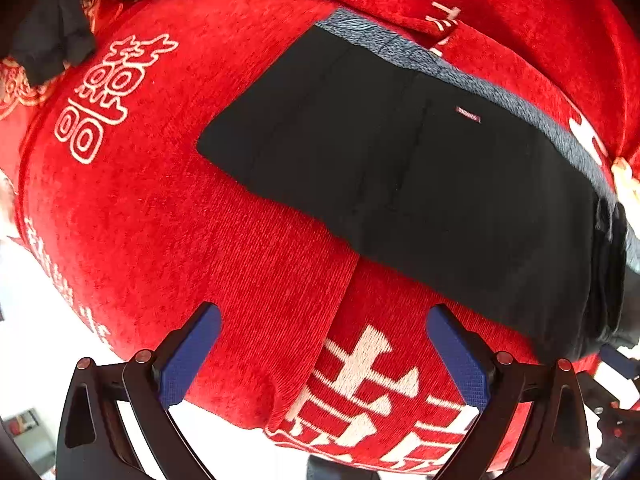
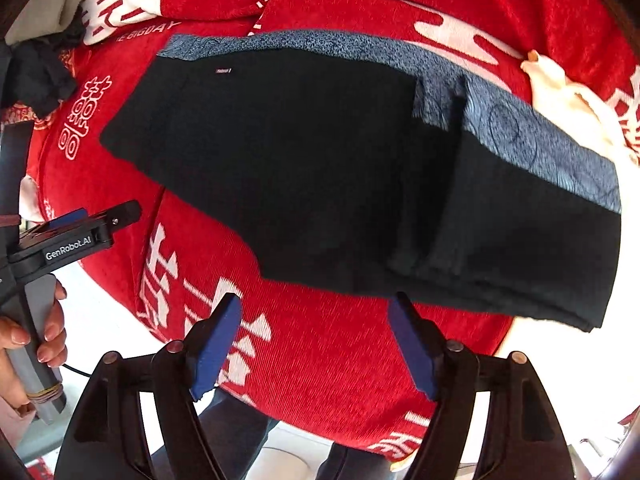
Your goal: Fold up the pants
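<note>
Black pants with a blue-grey inner lining lie folded flat on a red cloth with white characters. In the right wrist view the pants fill the middle, with a folded-over leg section at the right. My left gripper is open and empty, hovering above the red cloth short of the pants' near edge. My right gripper is open and empty, just short of the pants' near edge. The left gripper also shows at the left edge of the right wrist view, held by a hand.
A dark crumpled cloth lies at the far left corner. A cream cloth lies at the far right. The red cloth's near edge drops off to a white floor.
</note>
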### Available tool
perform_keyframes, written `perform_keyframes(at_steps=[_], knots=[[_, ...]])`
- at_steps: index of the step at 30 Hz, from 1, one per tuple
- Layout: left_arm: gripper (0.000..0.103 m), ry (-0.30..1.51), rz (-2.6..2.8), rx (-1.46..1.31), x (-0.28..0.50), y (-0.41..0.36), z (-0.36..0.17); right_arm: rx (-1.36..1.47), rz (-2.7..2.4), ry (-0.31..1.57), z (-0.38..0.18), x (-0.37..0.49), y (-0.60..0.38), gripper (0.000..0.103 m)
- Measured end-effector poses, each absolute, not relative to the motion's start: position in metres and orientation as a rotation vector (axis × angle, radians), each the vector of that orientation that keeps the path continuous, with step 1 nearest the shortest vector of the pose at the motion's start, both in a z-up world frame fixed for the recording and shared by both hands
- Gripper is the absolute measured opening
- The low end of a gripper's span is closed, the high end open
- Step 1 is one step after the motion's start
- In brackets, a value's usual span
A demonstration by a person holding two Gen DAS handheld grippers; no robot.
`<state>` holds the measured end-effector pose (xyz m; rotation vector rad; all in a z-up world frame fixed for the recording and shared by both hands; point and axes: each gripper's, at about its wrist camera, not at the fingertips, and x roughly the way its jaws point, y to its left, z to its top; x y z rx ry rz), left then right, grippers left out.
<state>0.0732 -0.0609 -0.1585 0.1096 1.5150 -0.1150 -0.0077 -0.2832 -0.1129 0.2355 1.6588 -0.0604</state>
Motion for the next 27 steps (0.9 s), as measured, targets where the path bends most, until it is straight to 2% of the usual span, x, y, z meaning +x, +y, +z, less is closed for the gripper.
perform_keyframes(at_steps=[5,11,14,19,27], knots=[[0.103,1.522,-0.153,0.015,0.089,-0.054,-0.16,0.291,-0.103,1.669,-0.128,-0.003,-0.289,0.079],[0.103,1.508,-0.189,0.031,0.109,-0.053,-0.165,0.355,-0.138,1.674,-0.145,-0.009,-0.297,0.08],[0.103,1.482,-0.221,-0.006,0.112,-0.055,-0.164,0.363,-0.148,1.661,-0.148,-0.01,-0.296,0.082],[0.103,1.511,-0.231,-0.11,0.129,-0.031,-0.178,0.374,-0.138,1.651,-0.152,-0.01,-0.294,0.092],[0.103,1.5,-0.303,-0.31,0.13,-0.008,-0.184,0.362,-0.126,1.638,-0.154,-0.013,-0.29,0.094]])
